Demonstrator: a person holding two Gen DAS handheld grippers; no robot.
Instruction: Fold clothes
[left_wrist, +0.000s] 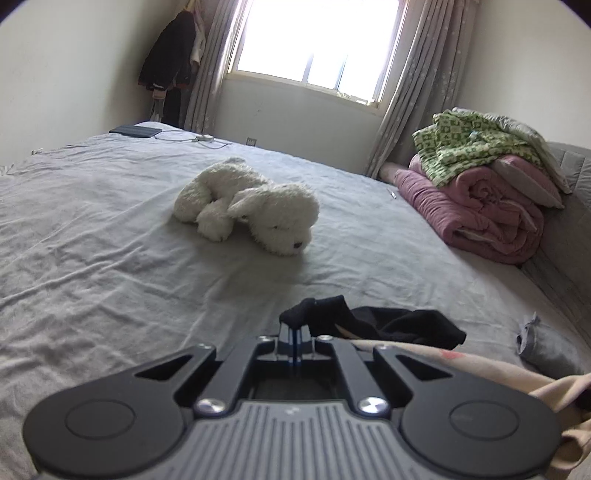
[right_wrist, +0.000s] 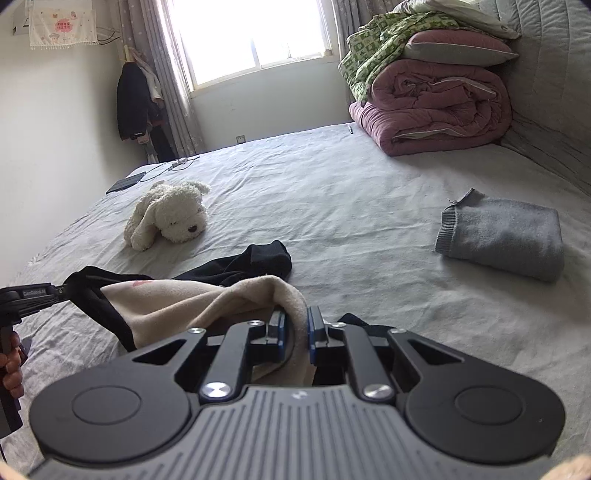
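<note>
The left claw (left_wrist: 294, 326) is clenched on a black edge of the garment (right_wrist: 177, 306), a cream piece with black trim and a pink print, and holds that edge lifted off the bed. The right claw (right_wrist: 295, 325) grips a cream fold of the same garment between its blue pads. The cloth hangs between the two claws just above the grey bedsheet (right_wrist: 351, 229), its black part trailing onto the sheet ahead. In the right wrist view a hand (right_wrist: 11, 365) holds the left claw's handle at the left edge. A folded grey knit (right_wrist: 506, 236) lies well apart to the right. A white plush dog (left_wrist: 251, 206) lies further up the bed. A rolled pink quilt (right_wrist: 436, 107) topped with a green patterned blanket (right_wrist: 376, 48) sits by the grey headboard (right_wrist: 554, 92), near the curtained window (left_wrist: 317, 40).
</note>
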